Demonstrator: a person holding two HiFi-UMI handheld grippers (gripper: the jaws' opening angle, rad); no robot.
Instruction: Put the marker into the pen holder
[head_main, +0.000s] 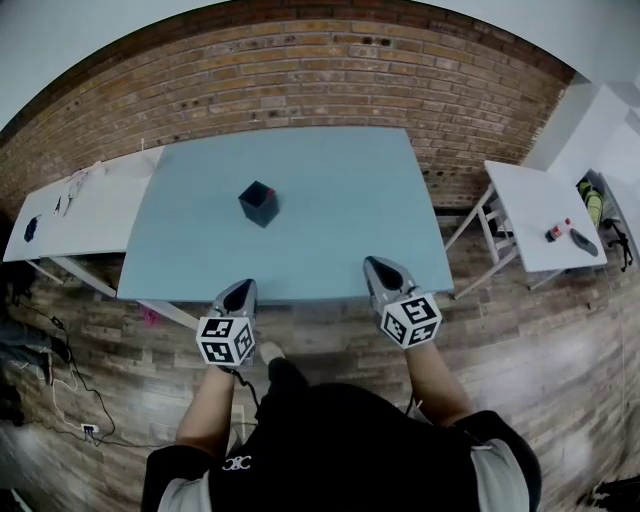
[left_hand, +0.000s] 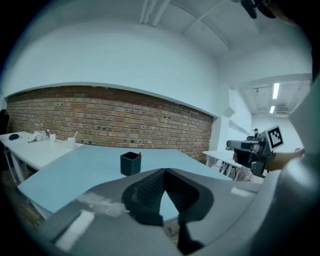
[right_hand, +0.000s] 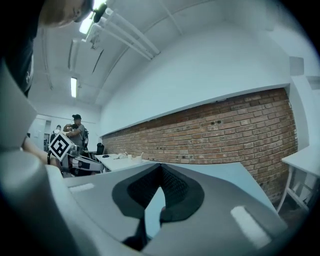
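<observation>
Red tip of marker (left_hand: 139, 154) pokes out of black pen holder (head_main: 259, 204), standing mid tabletop (head_main: 350, 210). left hand-held gripper (head_main: 243, 288) and right hand-held gripper (head_main: 378, 265): jaws closed together, empty, at near tabletop edge, well apart from pen holder. Task looks done; nothing left.

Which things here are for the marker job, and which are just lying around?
For the job:
- pen holder
- red marker, poking out of it
- left hand-held gripper and right hand-held gripper, both shut and empty

Just lying about:
- clutter on the left white table
- small things on the right white table
</observation>
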